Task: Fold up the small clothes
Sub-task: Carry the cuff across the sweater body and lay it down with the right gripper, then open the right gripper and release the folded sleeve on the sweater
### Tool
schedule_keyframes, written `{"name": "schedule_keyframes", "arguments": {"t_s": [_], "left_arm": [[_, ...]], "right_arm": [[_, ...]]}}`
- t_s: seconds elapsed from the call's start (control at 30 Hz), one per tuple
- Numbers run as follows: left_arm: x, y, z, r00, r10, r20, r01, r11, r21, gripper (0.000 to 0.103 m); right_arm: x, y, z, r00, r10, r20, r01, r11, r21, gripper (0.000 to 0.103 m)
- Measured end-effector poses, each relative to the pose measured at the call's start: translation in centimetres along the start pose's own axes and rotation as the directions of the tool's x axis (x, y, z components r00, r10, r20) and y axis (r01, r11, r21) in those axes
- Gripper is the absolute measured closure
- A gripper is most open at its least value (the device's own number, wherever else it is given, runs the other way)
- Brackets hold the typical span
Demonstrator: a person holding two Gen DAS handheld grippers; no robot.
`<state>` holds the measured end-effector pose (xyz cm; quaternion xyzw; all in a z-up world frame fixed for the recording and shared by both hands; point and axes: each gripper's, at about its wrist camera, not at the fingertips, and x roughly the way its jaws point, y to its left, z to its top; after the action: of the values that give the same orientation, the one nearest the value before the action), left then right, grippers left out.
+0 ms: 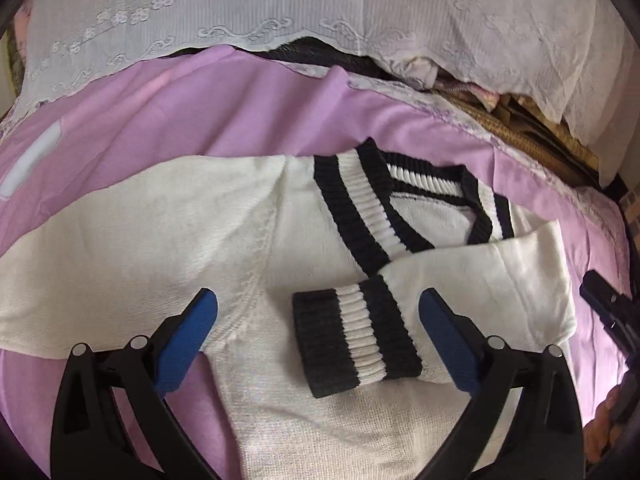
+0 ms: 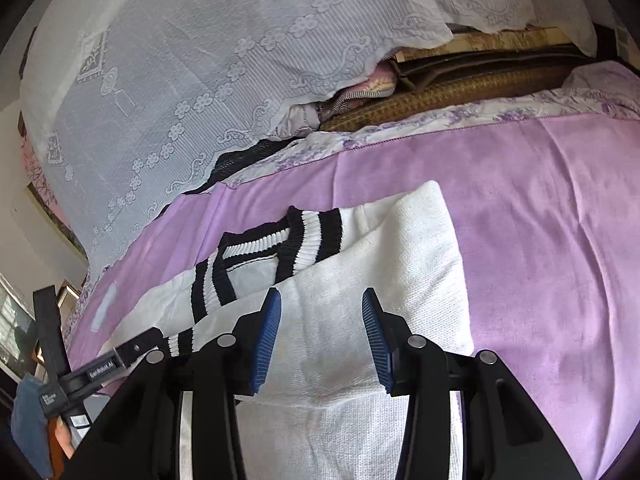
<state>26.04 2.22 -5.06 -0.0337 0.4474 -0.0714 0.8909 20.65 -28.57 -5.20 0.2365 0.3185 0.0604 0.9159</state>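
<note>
Left wrist view shows the white knit sweater with black-striped ribbing [image 1: 248, 240] lying flat on the lilac bedsheet [image 1: 200, 112], one sleeve folded across. Both the left gripper [image 1: 318, 312] and right gripper [image 2: 322, 316] hover spread, empty. Soft, light, floppy knit; probably best pinched at the stiffer striped cuff [image 1: 356, 340].

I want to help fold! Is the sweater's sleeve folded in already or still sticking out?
One sleeve is folded in: its striped cuff lies across the sweater. The other sleeve is spread out on the purple sheet.
</note>
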Motion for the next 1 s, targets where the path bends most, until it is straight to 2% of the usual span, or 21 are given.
{"name": "schedule_keyframes", "arguments": {"t_s": [0.07, 0.13, 0.2, 0.23, 0.27, 0.33, 0.37, 0.5, 0.6, 0.73, 0.8, 0.83, 0.87, 0.93, 0.97, 1.0], "left_arm": [[1.5, -1.1, -0.6, 0.998, 0.055, -0.026, -0.053, 0.996, 0.065, 0.004], [2.9, -1.4, -0.9, 0.994, 0.1, -0.052, -0.095, 0.99, 0.102, 0.004], [2.9, -1.3, -1.0, 0.994, 0.097, -0.05, -0.092, 0.991, 0.1, 0.004], [2.9, -1.3, -0.9, 0.994, 0.095, -0.051, -0.09, 0.991, 0.099, 0.004], [2.9, -1.3, -0.9, 0.994, 0.095, -0.051, -0.09, 0.991, 0.099, 0.004], [2.5, -1.2, -0.9, 0.994, 0.101, -0.049, -0.096, 0.991, 0.092, 0.004], [1.9, -1.1, -0.8, 0.994, 0.104, -0.037, -0.1, 0.992, 0.083, 0.004], [-1.0, -1.2, 0.1, 0.997, 0.053, 0.05, -0.056, 0.996, 0.067, 0.004], [-0.4, -1.5, 0.0, 0.998, 0.049, 0.037, -0.052, 0.995, 0.082, 0.004], [2.6, -2.2, -0.6, 0.991, 0.132, -0.026, -0.127, 0.983, 0.135, 0.004], [3.3, -2.2, -0.6, 0.989, 0.14, -0.04, -0.133, 0.98, 0.145, 0.004], [3.4, -2.2, -0.5, 0.989, 0.139, -0.04, -0.132, 0.98, 0.146, 0.004], [3.5, -2.1, -0.5, 0.99, 0.137, -0.042, -0.13, 0.981, 0.145, 0.004], [3.4, -1.9, -0.5, 0.991, 0.13, -0.044, -0.123, 0.983, 0.135, 0.004], [3.1, -1.7, -0.5, 0.991, 0.13, -0.04, -0.124, 0.984, 0.128, 0.004], [2.5, -1.6, -0.5, 0.991, 0.13, -0.029, -0.126, 0.985, 0.119, 0.004]], "right_arm": [[1.1, -1.2, -0.1, 0.998, 0.012, -0.066, -0.008, 0.999, 0.05, 0.06], [2.5, -3.1, -0.2, 0.994, -0.018, -0.104, 0.028, 0.995, 0.091, 0.062], [3.4, -5.2, -0.5, 0.993, -0.025, -0.112, 0.041, 0.99, 0.137, 0.074], [3.5, -6.1, -0.4, 0.993, -0.016, -0.114, 0.036, 0.985, 0.169, 0.089], [3.3, -6.8, -0.3, 0.993, 0.014, -0.12, 0.012, 0.977, 0.212, 0.093], [2.4, -7.3, -0.2, 0.994, 0.045, -0.097, -0.017, 0.961, 0.276, 0.091], [1.6, -7.1, 0.0, 0.997, 0.039, -0.067, -0.019, 0.961, 0.277, 0.085], [0.1, -4.7, 1.9, 0.998, 0.058, 0.007, -0.059, 0.978, 0.199, 0.085], [1.4, -4.0, 3.0, 0.999, 0.034, -0.003, -0.033, 0.987, 0.157, 0.081], [4.5, -6.5, 3.6, 0.997, -0.004, -0.073, 0.016, 0.986, 0.166, 0.081], [6.0, -8.5, 3.4, 0.994, -0.003, -0.11, 0.024, 0.98, 0.198, 0.086], [6.3, -9.4, 3.2, 0.994, 0.008, -0.112, 0.018, 0.975, 0.223, 0.1], [6.2, -10.1, 3.1, 0.993, 0.03, -0.11, 0.0, 0.966, 0.259, 0.103], [5.2, -10.5, 3.1, 0.994, 0.065, -0.091, -0.034, 0.951, 0.306, 0.101], [4.4, -10.1, 3.1, 0.995, 0.065, -0.073, -0.04, 0.954, 0.296, 0.097], [3.4, -9.5, 3.1, 0.996, 0.061, -0.058, -0.043, 0.961, 0.273, 0.097]]}}
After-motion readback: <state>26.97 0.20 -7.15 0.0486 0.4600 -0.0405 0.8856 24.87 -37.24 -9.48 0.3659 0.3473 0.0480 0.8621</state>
